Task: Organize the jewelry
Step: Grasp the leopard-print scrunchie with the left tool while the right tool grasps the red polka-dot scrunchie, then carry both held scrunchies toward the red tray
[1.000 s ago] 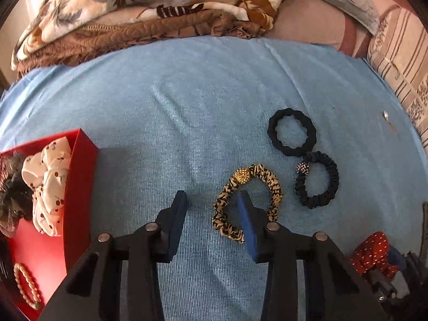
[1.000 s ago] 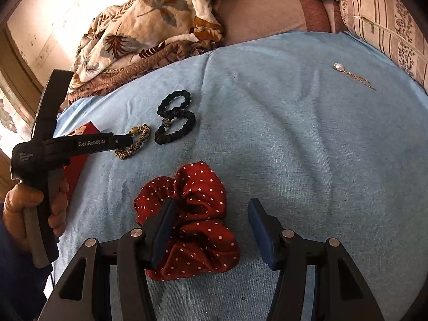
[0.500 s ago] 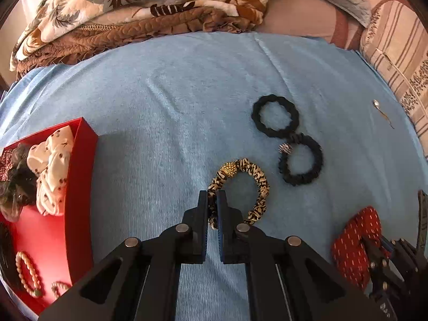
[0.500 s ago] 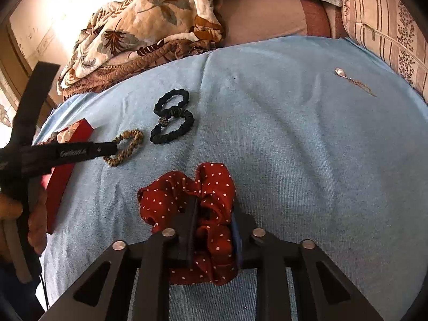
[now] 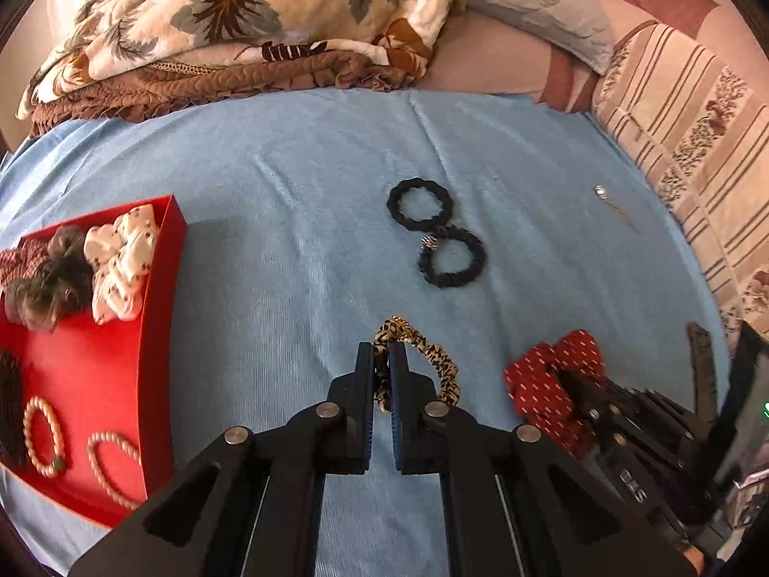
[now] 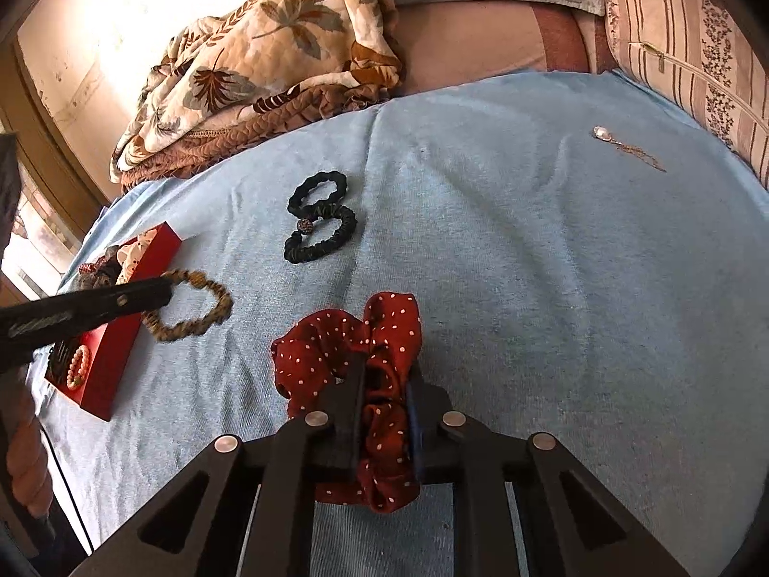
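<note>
Already the left gripper [image 5: 382,360] pinches the leopard scrunchie [image 5: 440,365], its loop hanging off to the right of the jaws. Its goal, the red box [image 5: 158,317], lies well apart to the left, nearest this hand. Farther right, the right gripper [image 6: 384,384] is closing on the red scrunchie [image 6: 346,336], bunched between its jaws on the blue cloth [image 6: 552,288].

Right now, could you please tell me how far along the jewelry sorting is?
Roughly half done. Already in the red box: a white scrunchie, a dark scrunchie and two pearl bracelets. In hand: the left claw grips the leopard-print scrunchie, and the right claw is closing on the red polka-dot scrunchie. Left on the blue sheet: two black hair ties and a pendant necklace.
</note>
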### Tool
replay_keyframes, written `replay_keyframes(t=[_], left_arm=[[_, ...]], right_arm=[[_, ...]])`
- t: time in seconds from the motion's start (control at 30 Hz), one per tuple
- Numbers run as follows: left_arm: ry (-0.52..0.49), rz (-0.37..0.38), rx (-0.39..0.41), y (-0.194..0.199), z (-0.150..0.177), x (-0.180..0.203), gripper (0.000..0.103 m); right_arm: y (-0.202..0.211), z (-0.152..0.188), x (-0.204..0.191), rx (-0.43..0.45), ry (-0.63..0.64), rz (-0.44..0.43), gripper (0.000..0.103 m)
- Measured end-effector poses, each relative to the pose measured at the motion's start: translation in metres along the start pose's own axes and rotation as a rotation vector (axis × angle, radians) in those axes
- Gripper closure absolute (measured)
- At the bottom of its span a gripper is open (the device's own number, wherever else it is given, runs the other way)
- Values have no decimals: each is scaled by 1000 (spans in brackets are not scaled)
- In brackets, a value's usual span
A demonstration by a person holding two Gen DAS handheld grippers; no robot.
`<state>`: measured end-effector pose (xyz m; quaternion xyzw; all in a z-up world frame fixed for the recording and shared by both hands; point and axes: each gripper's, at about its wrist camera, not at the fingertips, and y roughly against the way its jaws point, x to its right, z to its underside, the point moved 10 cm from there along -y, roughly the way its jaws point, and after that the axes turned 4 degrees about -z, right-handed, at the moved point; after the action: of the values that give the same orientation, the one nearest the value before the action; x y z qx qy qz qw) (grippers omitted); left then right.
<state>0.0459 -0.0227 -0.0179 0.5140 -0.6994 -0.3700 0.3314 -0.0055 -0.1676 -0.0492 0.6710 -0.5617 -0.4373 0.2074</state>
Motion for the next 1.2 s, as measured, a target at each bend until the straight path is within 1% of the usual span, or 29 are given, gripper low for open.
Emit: replay_keyframes(t=[0.13, 0.4, 0.67, 0.83, 1.03, 1.13, 1.2], left_arm=[[-10, -6, 39, 21, 7, 3, 98], [-49, -41, 105, 55, 22, 9, 97], [-29, -42, 120, 76, 39, 6, 97], [7, -47, 118, 85, 47, -4, 97], [37, -87, 131, 96, 55, -19, 97], [39, -121, 146, 103, 59, -26, 97], [42, -129, 151, 106, 62, -30, 97]], right_arm=[[5, 1, 0, 12, -6, -1, 87], [11, 5, -6, 24, -2, 2, 87], [13, 15, -12, 20, -16, -9, 87], [15, 22, -13, 16, -34, -11, 87], [19, 32, -8, 2, -82, -21, 87], [21, 38, -7, -9, -101, -14, 87], [25, 40, -8, -11, -96, -7, 87]])
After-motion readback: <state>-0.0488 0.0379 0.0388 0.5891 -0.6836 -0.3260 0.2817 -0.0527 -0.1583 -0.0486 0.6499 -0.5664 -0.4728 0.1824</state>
